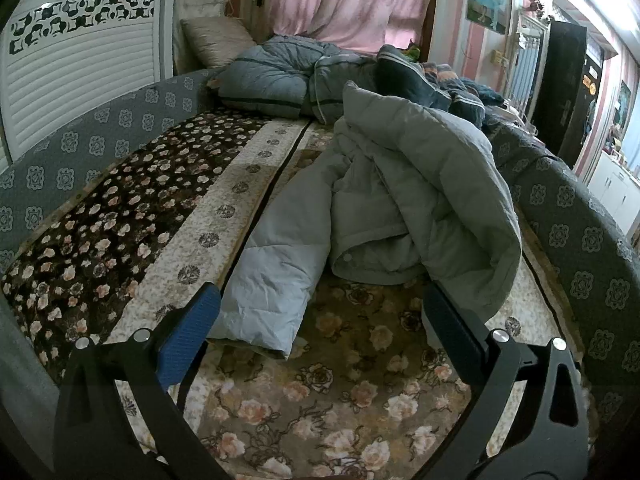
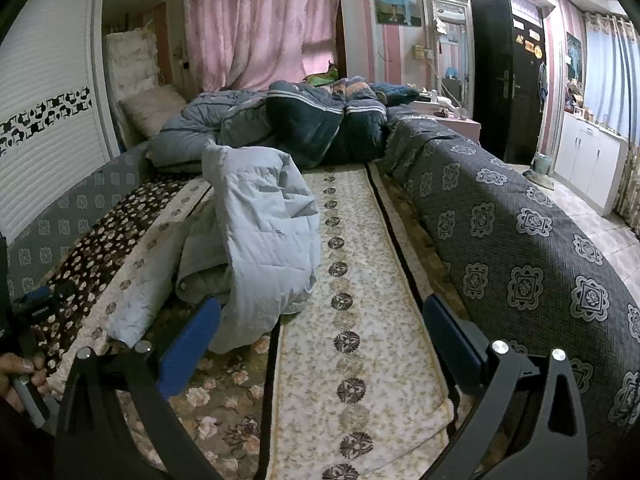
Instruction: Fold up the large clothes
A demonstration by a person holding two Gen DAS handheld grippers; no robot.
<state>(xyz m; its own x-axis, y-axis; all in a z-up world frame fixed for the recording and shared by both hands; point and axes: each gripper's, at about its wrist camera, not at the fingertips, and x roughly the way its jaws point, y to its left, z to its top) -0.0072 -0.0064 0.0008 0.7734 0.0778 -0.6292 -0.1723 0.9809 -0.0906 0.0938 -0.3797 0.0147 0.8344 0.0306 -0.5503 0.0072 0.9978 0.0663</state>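
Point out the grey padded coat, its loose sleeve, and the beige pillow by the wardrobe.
grey padded coat (image 1: 424,168): left wrist view, on its heaped body.
loose sleeve (image 1: 272,280): left wrist view, mid-sleeve, flat on the bed.
beige pillow (image 1: 218,40): left wrist view, on its face.

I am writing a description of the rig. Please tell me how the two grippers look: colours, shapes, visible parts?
The left gripper and right gripper look alike: black angular frames with triangular cut-outs, round silver pivot bolts, and two flat fingers. The left finger's pad is textured blue; the opposite finger looks dark. No cables or markings are visible.
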